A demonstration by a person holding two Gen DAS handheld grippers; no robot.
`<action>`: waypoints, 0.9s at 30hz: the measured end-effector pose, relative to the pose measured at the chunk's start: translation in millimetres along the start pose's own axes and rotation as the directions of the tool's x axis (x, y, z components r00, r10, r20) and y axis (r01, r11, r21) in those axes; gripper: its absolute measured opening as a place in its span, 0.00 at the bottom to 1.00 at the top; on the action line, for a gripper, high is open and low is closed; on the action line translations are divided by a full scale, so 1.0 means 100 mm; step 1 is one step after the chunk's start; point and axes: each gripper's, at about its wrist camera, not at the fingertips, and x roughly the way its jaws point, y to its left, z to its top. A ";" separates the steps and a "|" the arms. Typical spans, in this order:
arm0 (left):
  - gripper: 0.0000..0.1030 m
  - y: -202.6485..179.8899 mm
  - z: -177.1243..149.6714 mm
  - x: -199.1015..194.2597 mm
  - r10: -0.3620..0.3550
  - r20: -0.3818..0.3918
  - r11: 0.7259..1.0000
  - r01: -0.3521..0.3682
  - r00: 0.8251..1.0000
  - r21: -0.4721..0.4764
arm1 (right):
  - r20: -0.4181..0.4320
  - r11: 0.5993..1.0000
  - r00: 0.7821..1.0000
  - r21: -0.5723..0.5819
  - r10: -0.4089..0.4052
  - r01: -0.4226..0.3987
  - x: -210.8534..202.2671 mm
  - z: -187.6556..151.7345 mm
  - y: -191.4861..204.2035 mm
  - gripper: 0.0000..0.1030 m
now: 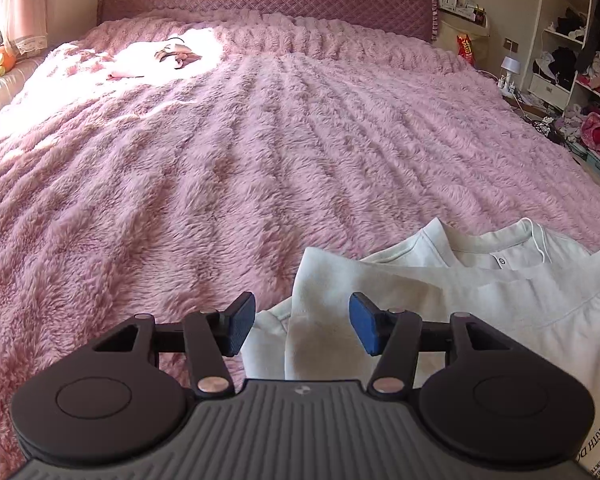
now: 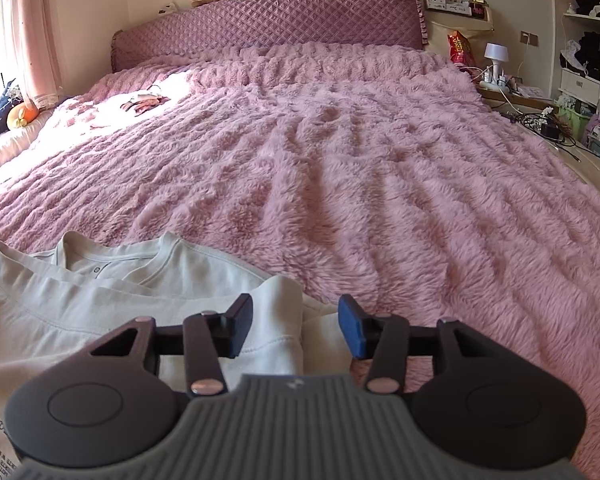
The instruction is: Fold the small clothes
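A white sweatshirt (image 1: 480, 292) lies on the near part of the pink fluffy blanket (image 1: 220, 168), its neckline facing the headboard and both sleeves folded over the body. In the left wrist view its left folded edge lies just past my left gripper (image 1: 302, 326), whose blue-padded jaws stand open, with the cloth beyond them and not pinched. The right wrist view shows the same sweatshirt (image 2: 100, 292) at the lower left. My right gripper (image 2: 296, 328) is open over its right folded sleeve, with nothing pressed between the pads.
The blanket (image 2: 360, 180) covers the whole bed up to a quilted purple headboard (image 2: 268, 24). A small pink garment (image 1: 176, 56) lies in the sunlit far left. Bedside lamp (image 2: 496, 56), cables and cluttered shelves (image 1: 572, 40) stand along the right side.
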 end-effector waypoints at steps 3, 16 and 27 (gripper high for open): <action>0.62 -0.02 0.05 0.13 -0.035 -0.002 0.999 0.035 0.999 -0.012 | -0.016 1.000 1.000 -0.004 -0.001 0.001 0.11 -0.02 0.00 0.43; 0.04 -0.10 0.02 0.24 -0.096 0.010 0.995 0.096 0.995 0.005 | -0.052 0.999 0.998 -0.035 0.033 -0.035 0.40 -0.04 0.14 0.34; 0.04 -0.04 0.06 0.26 0.031 0.055 0.997 -0.027 0.998 -0.074 | -0.012 0.999 1.000 -0.043 -0.023 0.023 0.42 0.00 0.21 0.01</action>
